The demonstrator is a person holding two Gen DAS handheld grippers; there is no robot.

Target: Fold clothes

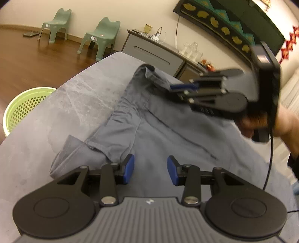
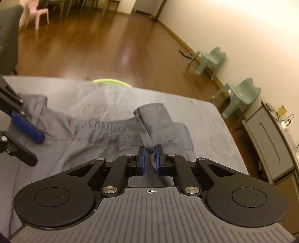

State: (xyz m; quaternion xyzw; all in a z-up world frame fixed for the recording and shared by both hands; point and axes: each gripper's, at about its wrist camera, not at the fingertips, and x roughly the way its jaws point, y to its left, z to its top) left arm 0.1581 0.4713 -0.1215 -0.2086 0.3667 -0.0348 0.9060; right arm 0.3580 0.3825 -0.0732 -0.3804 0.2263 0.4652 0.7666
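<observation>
- Two tools were in view: the left tool (image 1: 150, 169) hung with its blue pads spread wide and nothing between them, just above the grey garment (image 1: 168, 127).
- Right tool (image 2: 150, 158) had its pads drawn narrow, pinching a fold of that garment's cloth at its far corner; in the left wrist view the same tool (image 1: 172, 87) reached in from the right, held by one hand (image 1: 261, 121).
- One garment lay spread across the table (image 1: 37, 130), which was covered in a grey cloth; a gathered elastic waistband (image 2: 97, 124) ran along its far edge, and one flap of fabric (image 2: 157, 121) was turned back over the corner beside the right tool's grip.
- One dark seam line (image 1: 183, 136) ran slantwise across the garment.
- One green perforated basket (image 1: 24, 108) stood on the wooden floor (image 2: 112, 46) past the table's left side.
- Two green plastic chairs (image 1: 101, 35) stood against the wall, and one pink chair (image 2: 37, 13) stood far off in the right wrist view.
- One grey cabinet (image 1: 153, 52) stood by the wall, with small items on top too blurred to count.
- One black cable (image 1: 271, 149) hung from the right tool's handle.
</observation>
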